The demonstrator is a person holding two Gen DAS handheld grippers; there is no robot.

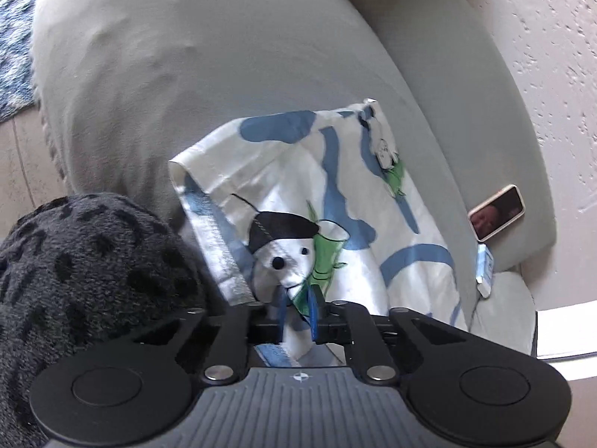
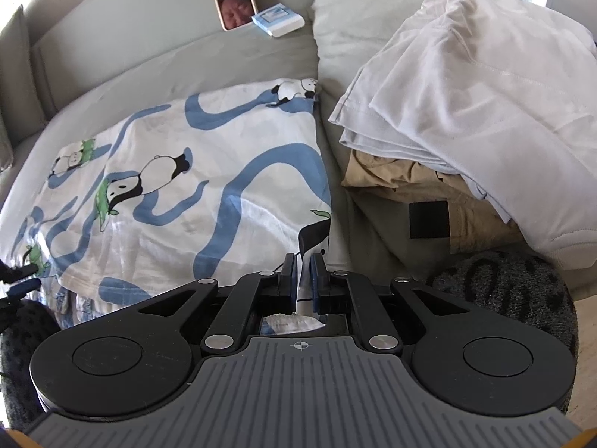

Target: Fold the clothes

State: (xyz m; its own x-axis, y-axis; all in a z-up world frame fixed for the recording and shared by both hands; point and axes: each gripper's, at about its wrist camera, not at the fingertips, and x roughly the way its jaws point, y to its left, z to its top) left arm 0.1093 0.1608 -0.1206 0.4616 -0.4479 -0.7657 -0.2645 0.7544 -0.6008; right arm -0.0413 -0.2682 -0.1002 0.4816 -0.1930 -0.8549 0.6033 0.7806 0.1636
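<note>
Panda cloth [image 2: 194, 171]: spread across the grey sofa [image 2: 149, 37], folded pile [image 2: 466, 86] at two o'clock.
Left gripper [image 1: 296, 311]: pinching the near hem.
Right gripper [image 2: 303, 272]: clamped on the near corner.
Feel: thin, floppy, light; grab corners and hems, never mid-panel.

The left gripper [image 1: 298, 308] has its two blue-padded fingers drawn close together, pinching a fold of the panda-print cloth [image 1: 298, 201] between them. The right gripper [image 2: 304, 280] is likewise nearly closed, a thin edge of the same cloth clamped between its pads at the cloth's near right corner. The left gripper's fingertips show at the far left edge of the right wrist view.
</note>
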